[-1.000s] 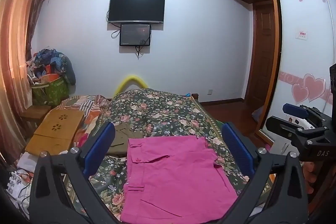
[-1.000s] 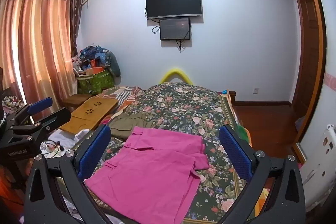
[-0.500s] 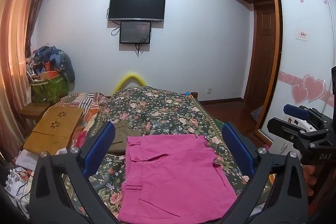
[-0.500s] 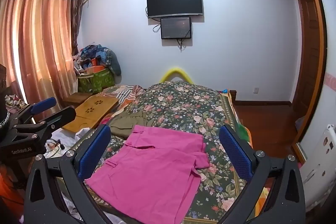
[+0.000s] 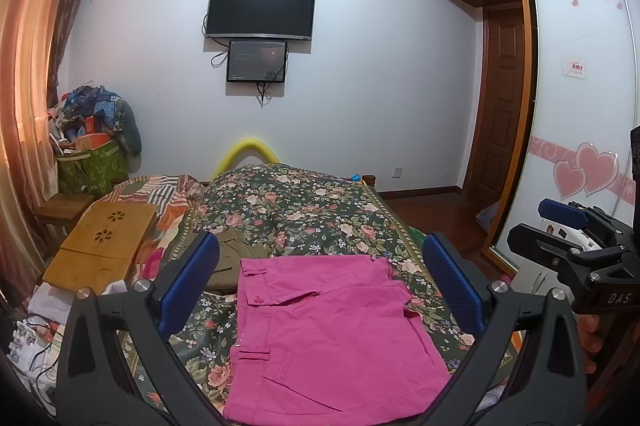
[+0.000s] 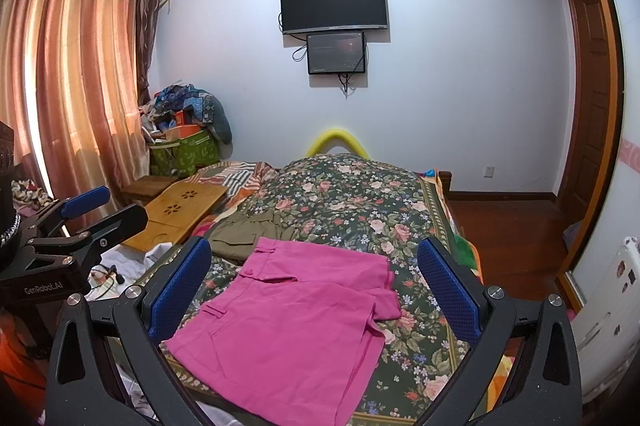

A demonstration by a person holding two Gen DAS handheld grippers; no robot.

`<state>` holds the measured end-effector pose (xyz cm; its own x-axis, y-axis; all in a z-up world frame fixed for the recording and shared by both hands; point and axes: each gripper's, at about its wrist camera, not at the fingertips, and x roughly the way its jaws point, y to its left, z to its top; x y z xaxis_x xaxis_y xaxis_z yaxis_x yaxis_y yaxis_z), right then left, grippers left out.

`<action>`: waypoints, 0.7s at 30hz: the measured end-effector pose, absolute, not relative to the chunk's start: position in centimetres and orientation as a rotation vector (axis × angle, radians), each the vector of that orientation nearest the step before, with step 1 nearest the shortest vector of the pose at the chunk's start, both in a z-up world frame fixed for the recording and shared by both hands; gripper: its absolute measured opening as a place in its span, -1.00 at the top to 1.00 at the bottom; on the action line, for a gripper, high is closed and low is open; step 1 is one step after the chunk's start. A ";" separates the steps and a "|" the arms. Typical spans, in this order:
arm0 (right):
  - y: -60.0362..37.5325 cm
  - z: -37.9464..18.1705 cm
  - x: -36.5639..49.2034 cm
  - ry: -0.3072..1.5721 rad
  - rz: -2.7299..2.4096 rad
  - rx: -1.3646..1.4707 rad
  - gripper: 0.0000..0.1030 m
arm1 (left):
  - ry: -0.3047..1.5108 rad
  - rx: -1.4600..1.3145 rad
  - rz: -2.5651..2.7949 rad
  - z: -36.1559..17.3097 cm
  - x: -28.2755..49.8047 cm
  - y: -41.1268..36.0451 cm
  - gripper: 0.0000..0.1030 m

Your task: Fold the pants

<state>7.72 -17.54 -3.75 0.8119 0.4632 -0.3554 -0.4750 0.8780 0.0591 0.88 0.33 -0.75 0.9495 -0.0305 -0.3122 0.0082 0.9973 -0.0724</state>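
Observation:
Pink pants (image 5: 328,330) lie folded flat on the flowered bedspread (image 5: 304,210), at the near end of the bed; the right wrist view shows the pink pants (image 6: 288,326) too. My left gripper (image 5: 320,282) hovers above them, open, nothing between its blue pads. My right gripper (image 6: 312,278) is open and empty as well, held over the same cloth. From the left wrist view the right gripper (image 5: 572,230) appears at the right edge; from the right wrist view the left gripper (image 6: 80,222) appears at the left.
Olive-green folded clothes (image 5: 232,258) lie just beyond the pink pants. A wooden lap tray (image 5: 104,246) rests at the bed's left side with cables and white items below it. A green bag of clothes (image 5: 92,166) stands by the curtain. A wardrobe (image 5: 580,106) is on the right.
Both cameras have tilted slightly, so the pink pants sit a little lower and squarer in view. Both grippers stay open and the pants lie unmoved.

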 end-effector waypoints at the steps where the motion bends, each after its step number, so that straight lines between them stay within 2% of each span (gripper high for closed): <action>1: -17.5 -3.7 7.7 0.371 0.501 -0.033 -0.99 | 0.318 -0.071 -0.020 -0.7 0.9 0.3 -1.00; 21: -17.4 -3.6 7.6 0.366 0.500 -0.036 -0.99 | 0.302 -0.059 -0.021 -0.7 0.4 0.0 -1.00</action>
<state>7.60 -17.42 -3.64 0.8140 0.4623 -0.3516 -0.4749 0.8783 0.0552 0.45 0.00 -0.69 0.9546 -0.0299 -0.2964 0.0123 0.9981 -0.0611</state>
